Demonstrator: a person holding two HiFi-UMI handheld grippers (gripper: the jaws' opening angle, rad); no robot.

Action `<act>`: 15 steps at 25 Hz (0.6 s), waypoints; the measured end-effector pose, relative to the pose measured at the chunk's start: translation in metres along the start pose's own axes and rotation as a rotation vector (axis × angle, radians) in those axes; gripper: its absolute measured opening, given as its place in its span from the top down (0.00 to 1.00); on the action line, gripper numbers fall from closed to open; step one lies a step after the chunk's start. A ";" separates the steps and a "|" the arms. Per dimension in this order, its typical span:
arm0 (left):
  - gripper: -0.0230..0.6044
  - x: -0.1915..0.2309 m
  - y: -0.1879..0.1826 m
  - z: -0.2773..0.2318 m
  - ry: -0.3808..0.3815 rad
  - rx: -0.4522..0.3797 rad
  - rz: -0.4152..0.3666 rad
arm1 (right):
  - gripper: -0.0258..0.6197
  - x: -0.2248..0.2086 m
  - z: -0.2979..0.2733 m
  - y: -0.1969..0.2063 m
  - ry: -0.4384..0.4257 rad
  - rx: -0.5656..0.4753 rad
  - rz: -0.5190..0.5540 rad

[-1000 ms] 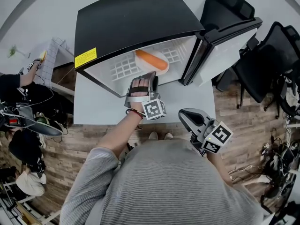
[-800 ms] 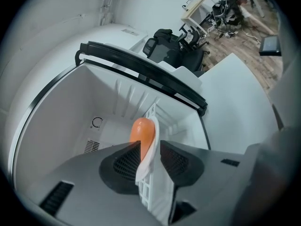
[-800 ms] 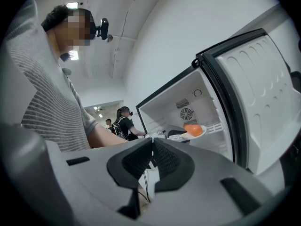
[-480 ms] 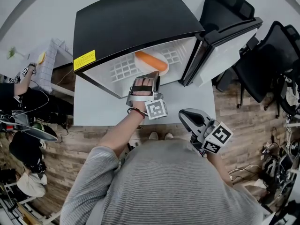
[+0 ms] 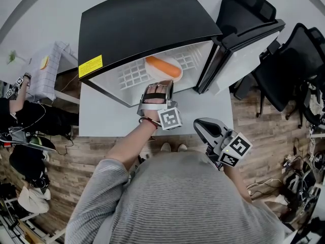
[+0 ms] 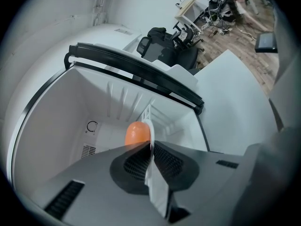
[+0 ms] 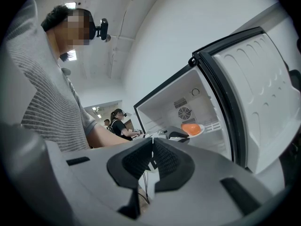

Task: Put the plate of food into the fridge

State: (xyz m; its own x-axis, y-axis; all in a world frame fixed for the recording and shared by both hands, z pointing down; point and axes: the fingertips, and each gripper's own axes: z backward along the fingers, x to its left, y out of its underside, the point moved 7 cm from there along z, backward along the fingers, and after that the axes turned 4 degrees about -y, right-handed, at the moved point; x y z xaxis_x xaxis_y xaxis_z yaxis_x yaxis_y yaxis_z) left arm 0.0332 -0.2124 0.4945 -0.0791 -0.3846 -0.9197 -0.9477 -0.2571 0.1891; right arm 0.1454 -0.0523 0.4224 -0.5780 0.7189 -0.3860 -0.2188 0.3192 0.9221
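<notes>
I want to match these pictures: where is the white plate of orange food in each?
Head view: round white plate of orange food upper centre, inside the small black fridge.
Left gripper view: plate centre, edge-on.
Right gripper view: plate right of centre, small.
Shared landmark: the open fridge door.

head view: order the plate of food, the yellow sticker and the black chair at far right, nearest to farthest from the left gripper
From the left gripper:
1. plate of food: in the fridge, its rim between the jaws, which have just been closing.
2. yellow sticker: to the left, on the fridge's top.
3. black chair: far right, beyond the open door.
</notes>
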 end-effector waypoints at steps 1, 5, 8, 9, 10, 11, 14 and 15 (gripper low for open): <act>0.91 0.000 0.000 -0.001 0.001 0.001 0.004 | 0.94 0.000 0.000 0.000 -0.001 0.001 -0.001; 0.91 0.000 -0.001 -0.003 0.028 0.019 0.020 | 0.94 -0.001 -0.002 0.000 -0.004 0.006 -0.001; 0.91 0.002 -0.003 -0.007 0.049 0.038 0.050 | 0.94 -0.003 -0.003 0.000 -0.005 0.008 -0.002; 0.91 0.004 -0.002 -0.009 0.044 0.047 0.049 | 0.94 -0.003 -0.004 0.000 -0.004 0.009 -0.003; 0.91 0.005 -0.001 -0.011 0.038 0.058 0.048 | 0.94 -0.003 -0.004 0.000 -0.004 0.010 -0.003; 0.91 0.007 -0.001 -0.014 0.037 0.066 0.048 | 0.94 -0.003 -0.004 0.000 -0.004 0.011 -0.003; 0.91 0.010 0.002 -0.019 0.045 0.087 0.057 | 0.94 -0.004 -0.005 0.000 0.000 0.011 -0.006; 0.91 0.010 0.002 -0.022 0.049 0.094 0.062 | 0.94 -0.004 -0.005 0.000 0.002 0.010 -0.006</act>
State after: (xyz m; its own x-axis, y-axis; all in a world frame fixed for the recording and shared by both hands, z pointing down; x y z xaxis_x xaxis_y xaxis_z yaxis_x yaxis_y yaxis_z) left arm 0.0371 -0.2360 0.4927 -0.1256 -0.4403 -0.8890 -0.9664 -0.1482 0.2099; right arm 0.1442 -0.0582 0.4243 -0.5781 0.7158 -0.3916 -0.2142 0.3300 0.9194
